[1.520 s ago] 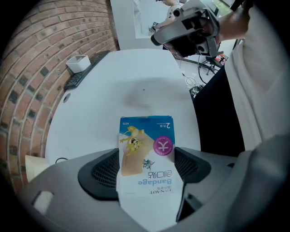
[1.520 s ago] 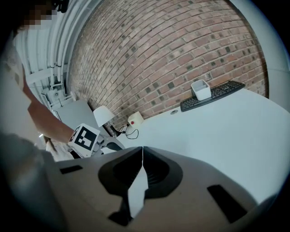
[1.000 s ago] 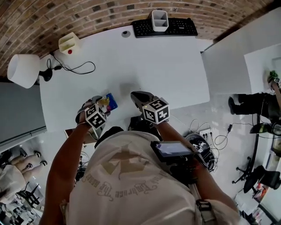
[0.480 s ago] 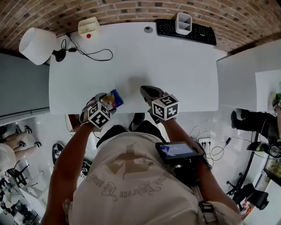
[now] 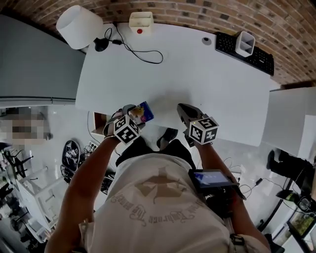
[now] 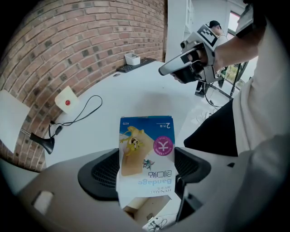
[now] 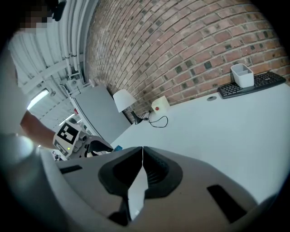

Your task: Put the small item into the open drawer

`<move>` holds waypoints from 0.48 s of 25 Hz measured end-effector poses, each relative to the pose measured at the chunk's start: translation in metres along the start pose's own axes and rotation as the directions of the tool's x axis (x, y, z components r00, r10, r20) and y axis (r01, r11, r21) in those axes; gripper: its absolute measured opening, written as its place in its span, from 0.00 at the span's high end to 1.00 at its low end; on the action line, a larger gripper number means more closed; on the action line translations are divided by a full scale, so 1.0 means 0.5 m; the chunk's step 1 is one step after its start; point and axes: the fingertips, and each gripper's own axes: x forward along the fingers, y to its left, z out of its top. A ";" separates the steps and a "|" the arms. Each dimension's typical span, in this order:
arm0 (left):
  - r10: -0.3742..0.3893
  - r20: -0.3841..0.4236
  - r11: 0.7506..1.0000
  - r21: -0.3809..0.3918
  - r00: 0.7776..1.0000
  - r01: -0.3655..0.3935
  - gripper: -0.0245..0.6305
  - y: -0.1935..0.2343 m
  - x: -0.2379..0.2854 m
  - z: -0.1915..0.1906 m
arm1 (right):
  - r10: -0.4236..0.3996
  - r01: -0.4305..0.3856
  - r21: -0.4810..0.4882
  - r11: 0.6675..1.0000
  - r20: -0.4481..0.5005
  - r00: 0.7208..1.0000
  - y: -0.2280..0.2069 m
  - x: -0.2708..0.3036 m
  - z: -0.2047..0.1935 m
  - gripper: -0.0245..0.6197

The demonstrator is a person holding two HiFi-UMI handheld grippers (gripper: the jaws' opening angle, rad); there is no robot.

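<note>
Since the earlier frames the head view has swung round. The white table (image 5: 197,69) now sits further right, and an open drawer (image 5: 98,123) has come into sight under its near left edge. Both grippers are still at that near edge.

At far left on the table stands a lamp (image 5: 79,20) with a white shade. Beside it is a white box (image 5: 140,21) with a red button, and a dark cable (image 5: 140,52) loops out from them.

The left gripper (image 5: 134,113) is clamped on a blue bandage pack (image 6: 146,156), which stands up between its jaws. The pack is held above the table's near edge, just right of the drawer. In the left gripper view the drawer's brown inside shows directly below the pack.

The right gripper (image 7: 142,152) is beside it over the same edge, jaws pressed together with nothing between them.

At far right a black keyboard (image 5: 244,47) lies against the brick wall (image 5: 197,12), with a white holder (image 5: 245,43) on top of it.
</note>
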 end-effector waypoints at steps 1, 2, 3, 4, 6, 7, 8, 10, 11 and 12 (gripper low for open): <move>0.004 -0.001 1.000 -0.003 1.000 -0.004 0.38 0.002 -0.003 -0.004 | 0.006 -0.006 0.002 1.000 -0.003 1.000 0.006 0.004 -0.006 0.95; 0.007 0.001 1.000 -0.005 1.000 -0.007 0.38 0.002 -0.005 -0.007 | 0.011 -0.011 0.004 1.000 -0.006 1.000 0.013 0.007 -0.012 0.95; 0.009 0.004 1.000 -0.007 1.000 -0.009 0.38 0.002 -0.007 -0.008 | 0.015 -0.015 0.006 1.000 -0.009 1.000 0.018 0.010 -0.018 0.95; 0.010 0.006 1.000 -0.007 1.000 -0.010 0.38 0.001 -0.009 -0.009 | 0.018 -0.018 0.006 1.000 -0.012 1.000 0.023 0.012 -0.023 0.95; 0.009 0.008 1.000 0.000 1.000 -0.009 0.38 -0.003 -0.011 -0.016 | 0.020 -0.020 0.008 1.000 -0.014 1.000 0.032 0.016 -0.032 0.95; 0.009 0.007 1.000 0.007 1.000 -0.009 0.38 -0.004 -0.011 -0.021 | 0.020 -0.020 0.008 1.000 -0.015 1.000 0.036 0.018 -0.036 0.95; 0.009 0.007 1.000 0.012 1.000 -0.009 0.38 -0.006 -0.012 -0.027 | 0.020 -0.020 0.009 1.000 -0.015 1.000 0.042 0.021 -0.041 0.95; 0.009 0.011 1.000 0.019 1.000 -0.009 0.38 -0.009 -0.015 -0.041 | 0.018 -0.017 0.007 1.000 -0.017 1.000 0.055 0.025 -0.051 0.95; 0.008 0.014 1.000 0.022 1.000 -0.008 0.38 -0.011 -0.017 -0.048 | 0.014 -0.014 0.006 1.000 -0.017 1.000 0.062 0.026 -0.055 0.95; 0.006 0.017 1.000 0.025 1.000 -0.007 0.38 -0.013 -0.020 -0.057 | 0.008 -0.008 0.003 1.000 -0.016 1.000 0.069 0.027 -0.059 0.95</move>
